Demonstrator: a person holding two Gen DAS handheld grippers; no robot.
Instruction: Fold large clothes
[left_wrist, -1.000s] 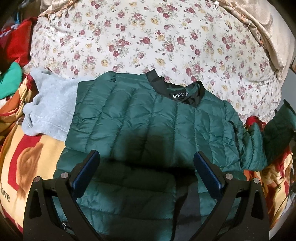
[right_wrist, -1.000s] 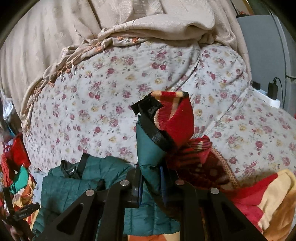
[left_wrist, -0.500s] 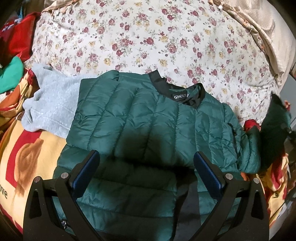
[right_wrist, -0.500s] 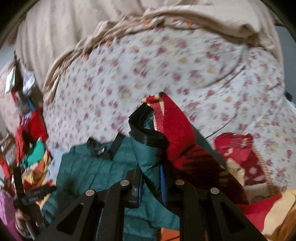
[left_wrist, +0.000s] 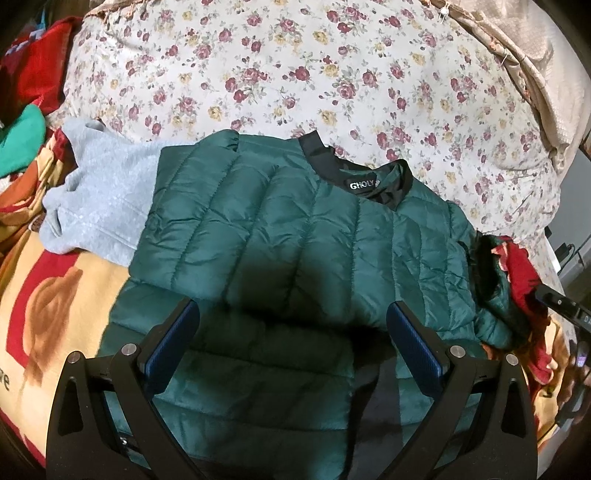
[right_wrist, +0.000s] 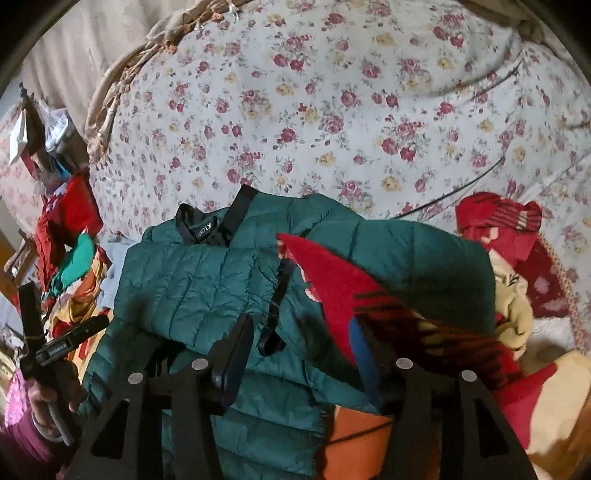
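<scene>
Bed covered by a floral quilt (left_wrist: 332, 85) with a beige throw (left_wrist: 546, 74) bunched at its far edge, a red-and-cream blanket (left_wrist: 48, 295) on the near side, clutter of red and green fabric (right_wrist: 70, 236) at the left, dim indoor light.

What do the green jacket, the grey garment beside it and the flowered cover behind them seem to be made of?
Green jacket: looks like thin synthetic shell, probably nylon or polyester, with padding; it has a slight sheen, stitched puffy channels and fine crinkles. Grey garment: apparently fleece or brushed knit; matte, fuzzy, no shine. Flowered cover: seems woven cotton or a blend; flat, matte, printed roses, soft creases.
</scene>
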